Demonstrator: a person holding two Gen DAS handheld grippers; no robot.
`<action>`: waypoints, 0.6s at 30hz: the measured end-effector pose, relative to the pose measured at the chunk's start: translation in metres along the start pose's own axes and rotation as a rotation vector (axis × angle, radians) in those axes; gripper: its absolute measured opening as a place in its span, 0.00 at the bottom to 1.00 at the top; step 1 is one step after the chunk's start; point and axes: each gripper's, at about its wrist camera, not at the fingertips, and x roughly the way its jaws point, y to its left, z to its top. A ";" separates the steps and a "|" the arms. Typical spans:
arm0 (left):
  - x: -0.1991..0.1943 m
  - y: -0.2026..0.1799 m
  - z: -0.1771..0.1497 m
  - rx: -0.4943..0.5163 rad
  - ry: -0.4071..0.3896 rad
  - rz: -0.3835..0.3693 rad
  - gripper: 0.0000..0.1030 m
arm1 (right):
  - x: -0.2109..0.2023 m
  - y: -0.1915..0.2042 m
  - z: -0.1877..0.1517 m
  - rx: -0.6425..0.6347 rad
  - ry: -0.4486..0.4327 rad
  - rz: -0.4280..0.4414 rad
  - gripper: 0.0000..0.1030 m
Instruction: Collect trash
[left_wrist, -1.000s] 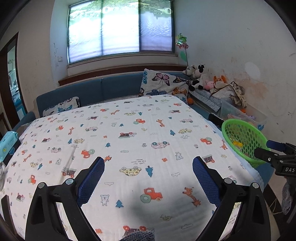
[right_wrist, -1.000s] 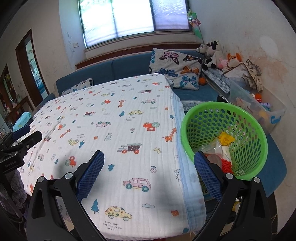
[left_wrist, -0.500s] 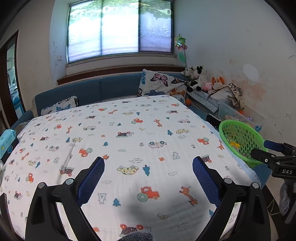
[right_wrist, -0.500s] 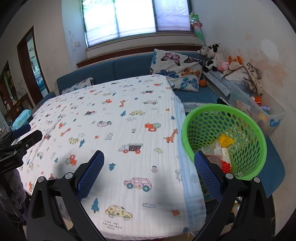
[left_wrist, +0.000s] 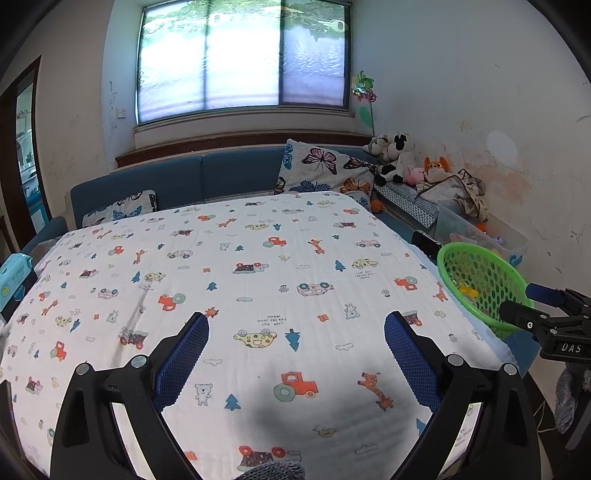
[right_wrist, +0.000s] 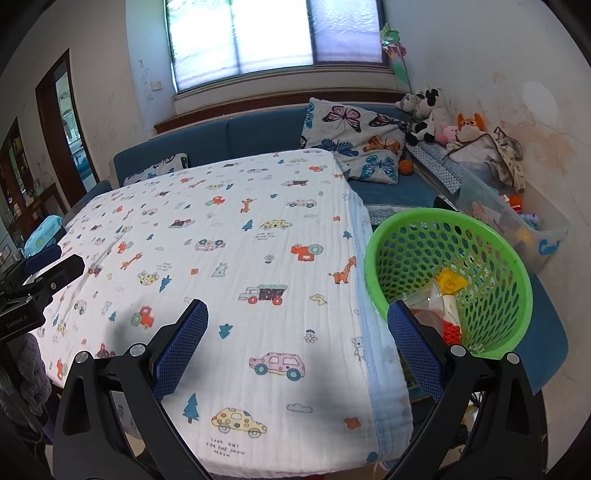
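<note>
Left wrist view looks across a worktop draped in a white quilted blanket (left_wrist: 258, 280) printed with cars, giraffes and little trees; its weave is ribbed and its near right corner has a pale blue border. Beyond the far edge runs a blue sofa (left_wrist: 207, 177) under a wide window (left_wrist: 243, 59), with a butterfly-print cushion (left_wrist: 321, 171) and plush toys (left_wrist: 397, 158) in the far right corner of the room. A pack of wipes (left_wrist: 16, 269) sits past the left edge.

Just off the right edge stands a round green plastic basket (right_wrist: 448, 280) with perforated walls; the trash (right_wrist: 441, 306), crinkled clear wrap with yellow and red pieces, lies in its bottom. A clear storage bin (right_wrist: 517, 225) sits behind it by the wall.

The left gripper (left_wrist: 295, 354) hovers over the near edge, jaws spread wide with nothing between the blue ridged pads (left_wrist: 181, 360). The right gripper (right_wrist: 295, 350) hovers over the near right corner, jaws equally wide and bare.
</note>
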 end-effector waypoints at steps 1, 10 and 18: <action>0.000 0.000 0.000 0.001 -0.002 0.000 0.90 | 0.000 0.000 0.000 0.000 -0.001 -0.001 0.94; -0.004 -0.005 0.002 -0.003 -0.017 0.017 0.90 | -0.003 0.003 -0.002 -0.021 -0.019 -0.034 0.94; -0.009 -0.010 0.003 0.003 -0.047 0.036 0.90 | -0.006 0.004 -0.003 -0.025 -0.040 -0.048 0.94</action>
